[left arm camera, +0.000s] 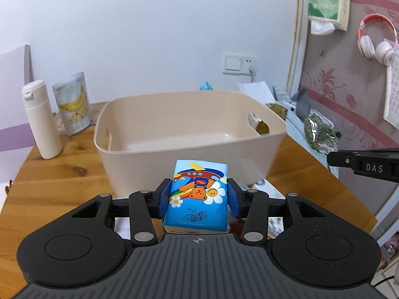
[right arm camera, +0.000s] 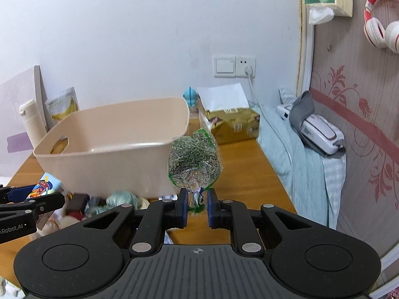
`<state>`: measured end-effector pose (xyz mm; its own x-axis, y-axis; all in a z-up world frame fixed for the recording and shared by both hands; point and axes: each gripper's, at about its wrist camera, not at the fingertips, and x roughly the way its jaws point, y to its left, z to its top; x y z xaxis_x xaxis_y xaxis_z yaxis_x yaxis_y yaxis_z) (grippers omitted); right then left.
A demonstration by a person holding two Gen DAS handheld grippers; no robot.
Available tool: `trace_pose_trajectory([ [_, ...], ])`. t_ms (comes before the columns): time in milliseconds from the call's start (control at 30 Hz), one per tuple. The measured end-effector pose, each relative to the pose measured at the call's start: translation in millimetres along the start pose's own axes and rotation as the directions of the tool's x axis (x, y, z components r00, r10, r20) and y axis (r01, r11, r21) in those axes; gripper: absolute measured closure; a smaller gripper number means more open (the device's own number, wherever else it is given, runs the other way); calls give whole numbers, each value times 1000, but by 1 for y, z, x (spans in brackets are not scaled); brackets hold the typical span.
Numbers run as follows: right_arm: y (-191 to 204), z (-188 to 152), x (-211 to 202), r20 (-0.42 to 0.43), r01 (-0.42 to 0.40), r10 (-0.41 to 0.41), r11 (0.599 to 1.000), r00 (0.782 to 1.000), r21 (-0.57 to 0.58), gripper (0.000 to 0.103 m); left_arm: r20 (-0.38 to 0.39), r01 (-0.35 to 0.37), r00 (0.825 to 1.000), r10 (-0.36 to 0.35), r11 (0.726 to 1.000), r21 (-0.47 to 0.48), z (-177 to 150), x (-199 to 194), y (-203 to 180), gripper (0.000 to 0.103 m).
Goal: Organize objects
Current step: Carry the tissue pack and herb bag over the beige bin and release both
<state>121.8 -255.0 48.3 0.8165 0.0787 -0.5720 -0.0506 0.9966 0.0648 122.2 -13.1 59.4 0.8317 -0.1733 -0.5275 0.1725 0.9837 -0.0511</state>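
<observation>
Beige bin (left arm camera: 189,124) sits empty on the desk (left arm camera: 62,174); carry step, both loads just short of its near wall; left gripper (left arm camera: 198,198) pinches the tissue pack (left arm camera: 198,194); right gripper (right arm camera: 195,205) pinches the seed bag (right arm camera: 193,159) by its neck; next: clear the rim, release inside.

Both views were taken from wrist fisheyes, aimed forward and slightly downward along each claw, close above the table (left arm camera: 62,164). The beige bin (left arm camera: 189,134) and white wall were shared by both. The left view was set nearer the bin; the right view was placed further right, toward the bed (right arm camera: 299,164).
</observation>
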Motion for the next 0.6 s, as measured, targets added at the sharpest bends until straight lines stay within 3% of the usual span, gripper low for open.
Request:
trace_pose_trajectory([
  [600,27,56,35,45,-27,29,999,999,-38,88,126,-91,989,81,993,79,85,44,25,55],
])
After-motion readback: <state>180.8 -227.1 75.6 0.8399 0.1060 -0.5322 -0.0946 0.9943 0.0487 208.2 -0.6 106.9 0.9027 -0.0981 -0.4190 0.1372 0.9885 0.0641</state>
